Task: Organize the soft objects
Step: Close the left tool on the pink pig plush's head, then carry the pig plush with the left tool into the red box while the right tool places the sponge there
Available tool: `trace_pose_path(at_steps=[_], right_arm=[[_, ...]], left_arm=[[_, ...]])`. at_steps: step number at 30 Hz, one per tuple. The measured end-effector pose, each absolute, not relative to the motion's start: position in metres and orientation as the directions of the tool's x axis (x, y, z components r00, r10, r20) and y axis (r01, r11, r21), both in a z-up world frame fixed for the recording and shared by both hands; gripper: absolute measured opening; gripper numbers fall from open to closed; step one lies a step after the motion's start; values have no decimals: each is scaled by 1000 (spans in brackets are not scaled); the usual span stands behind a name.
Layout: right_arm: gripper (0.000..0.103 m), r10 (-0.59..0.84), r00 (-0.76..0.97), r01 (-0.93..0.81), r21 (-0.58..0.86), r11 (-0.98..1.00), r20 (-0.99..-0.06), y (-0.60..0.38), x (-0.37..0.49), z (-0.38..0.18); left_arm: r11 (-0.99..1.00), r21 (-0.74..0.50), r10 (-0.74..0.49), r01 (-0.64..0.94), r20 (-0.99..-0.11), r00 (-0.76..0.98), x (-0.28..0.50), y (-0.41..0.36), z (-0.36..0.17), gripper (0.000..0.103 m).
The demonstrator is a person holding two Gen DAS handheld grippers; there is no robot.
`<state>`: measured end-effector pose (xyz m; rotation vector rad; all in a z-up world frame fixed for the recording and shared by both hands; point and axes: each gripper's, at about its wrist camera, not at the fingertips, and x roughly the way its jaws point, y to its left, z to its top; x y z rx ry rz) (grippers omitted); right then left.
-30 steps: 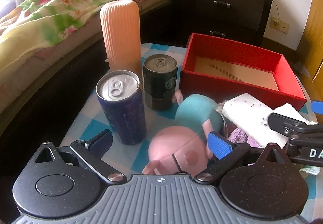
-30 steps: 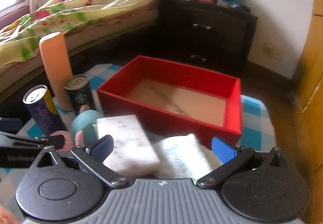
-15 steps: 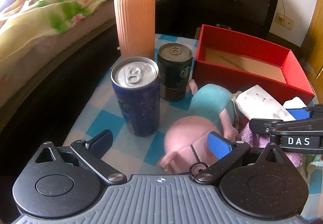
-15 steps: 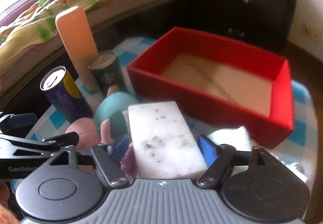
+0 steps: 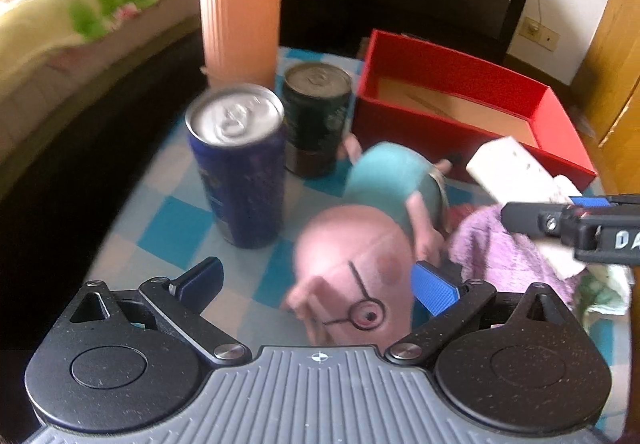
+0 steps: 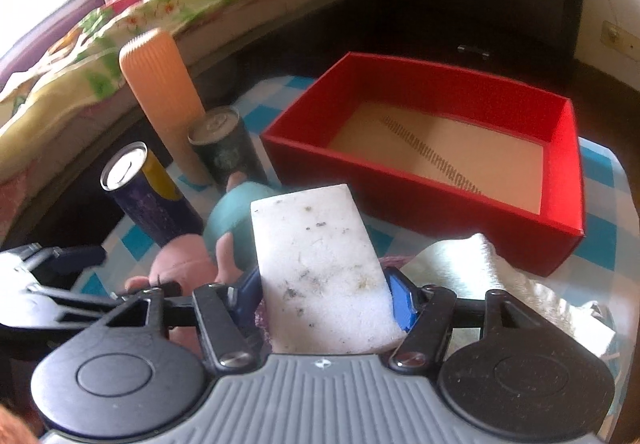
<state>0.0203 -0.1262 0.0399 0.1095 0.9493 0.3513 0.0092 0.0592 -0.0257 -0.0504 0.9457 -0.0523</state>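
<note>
The red box [image 6: 424, 180] stands open on the table [image 6: 600, 172], just beyond the white sponge [image 6: 320, 264]. The right gripper [image 6: 324, 298] jaws are closing on the sponge's sides, its long axis pointing boxward. The left gripper [image 5: 316, 284] jaws gape wide around the pink plush toy [image 5: 352, 264].

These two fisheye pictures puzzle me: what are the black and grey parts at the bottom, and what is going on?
Each picture comes from a camera on a hand-held two-finger gripper, looking along its fingers. The left gripper is open around a pink plush toy. The right gripper is closing on a white sponge, pads against its sides. On the checked table stand a blue can, a dark can, a ribbed peach cylinder and an empty red box; a purple cloth lies nearby.
</note>
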Motion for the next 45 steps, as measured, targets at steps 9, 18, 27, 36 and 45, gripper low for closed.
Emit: trace_pose_path(at_steps=[9,18,27,36,45], right_arm=[[43,363,523,-197,305,932,-771,-144,18,40],[43,375,529,-184,328,927,-762,-154,14,41],[44,377,536,-152,353,923,-756,-170,12,42],[44,393,521,-168,360,918,-758,-162,11,39],[44,406,526,-166,378,911,-747,-159,11,42]], left_arm=[[986,-167,-141,-3,-844,517,30,50,-48,91],[988,-156,-133,-12,-874,467,59,33,-68,89],[981,-187,-146,-45,-875,462,57,37,-72,76],[948,-311,-250,-73,-864,436,43,64,-67,73],[916,-395,-321,-63,-820,474,23,82,-35,73]])
